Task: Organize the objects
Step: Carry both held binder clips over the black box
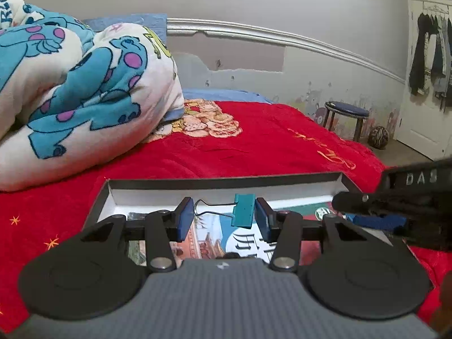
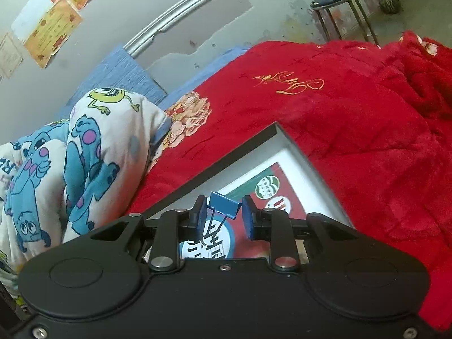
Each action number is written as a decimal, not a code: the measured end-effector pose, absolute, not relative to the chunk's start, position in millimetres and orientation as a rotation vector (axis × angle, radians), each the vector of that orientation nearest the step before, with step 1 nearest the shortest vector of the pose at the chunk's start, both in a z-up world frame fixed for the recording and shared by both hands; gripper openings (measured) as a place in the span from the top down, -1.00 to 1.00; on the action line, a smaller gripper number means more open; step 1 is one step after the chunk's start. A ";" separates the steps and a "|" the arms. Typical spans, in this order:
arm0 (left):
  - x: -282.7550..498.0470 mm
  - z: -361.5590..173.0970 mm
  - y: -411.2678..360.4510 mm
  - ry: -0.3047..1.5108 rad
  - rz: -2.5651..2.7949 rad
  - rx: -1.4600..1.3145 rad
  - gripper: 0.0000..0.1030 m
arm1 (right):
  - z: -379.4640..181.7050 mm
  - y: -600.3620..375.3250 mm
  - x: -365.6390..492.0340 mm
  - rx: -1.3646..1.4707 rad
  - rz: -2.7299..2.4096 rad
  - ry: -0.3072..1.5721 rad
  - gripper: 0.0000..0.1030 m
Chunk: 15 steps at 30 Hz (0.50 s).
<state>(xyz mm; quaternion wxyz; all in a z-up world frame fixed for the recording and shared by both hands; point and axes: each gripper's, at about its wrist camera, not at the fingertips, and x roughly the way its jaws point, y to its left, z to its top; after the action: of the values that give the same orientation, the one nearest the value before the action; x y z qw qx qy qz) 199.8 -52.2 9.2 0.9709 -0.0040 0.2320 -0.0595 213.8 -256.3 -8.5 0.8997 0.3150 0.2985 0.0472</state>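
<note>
A shallow box with a dark rim point(image 1: 226, 179) and white inner walls lies on the red bedspread, with a colourful printed sheet point(image 1: 212, 237) on its floor. My left gripper point(image 1: 224, 219) hovers over the box. It is shut lengthwise on a teal binder clip point(image 1: 243, 210), with the wire handles against the left pad and the body against the right pad. My right gripper point(image 2: 225, 217) is over the box's right corner point(image 2: 240, 154), shut on a blue binder clip point(image 2: 224, 204) whose wire handles hang down. The right gripper's black housing point(image 1: 412, 197) juts in from the right in the left wrist view.
A bunched cartoon-print blanket point(image 1: 70, 99) lies left of the box on the red bedspread point(image 1: 254, 147). Beyond the bed's far end stand a round stool point(image 1: 346, 113), a ball point(image 1: 378, 137) and a white door point(image 1: 423, 107) hung with clothes. A wall runs behind the bed.
</note>
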 end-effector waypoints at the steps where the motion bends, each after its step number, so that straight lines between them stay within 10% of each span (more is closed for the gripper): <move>1: 199.1 8.3 -53.4 0.468 -0.117 0.005 0.02 | -9.0 -257.4 213.9 0.653 0.098 0.617 0.49; 15: 201.7 -3.5 -57.7 0.510 -0.124 0.027 0.01 | -20.2 -243.1 220.3 0.620 0.160 0.667 0.49</move>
<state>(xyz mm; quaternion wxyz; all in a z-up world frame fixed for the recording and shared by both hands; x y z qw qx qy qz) 201.7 -57.7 -3.5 0.9657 0.0131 0.2519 -0.0615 220.3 -243.1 -20.2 0.8951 0.2989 0.3217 0.0770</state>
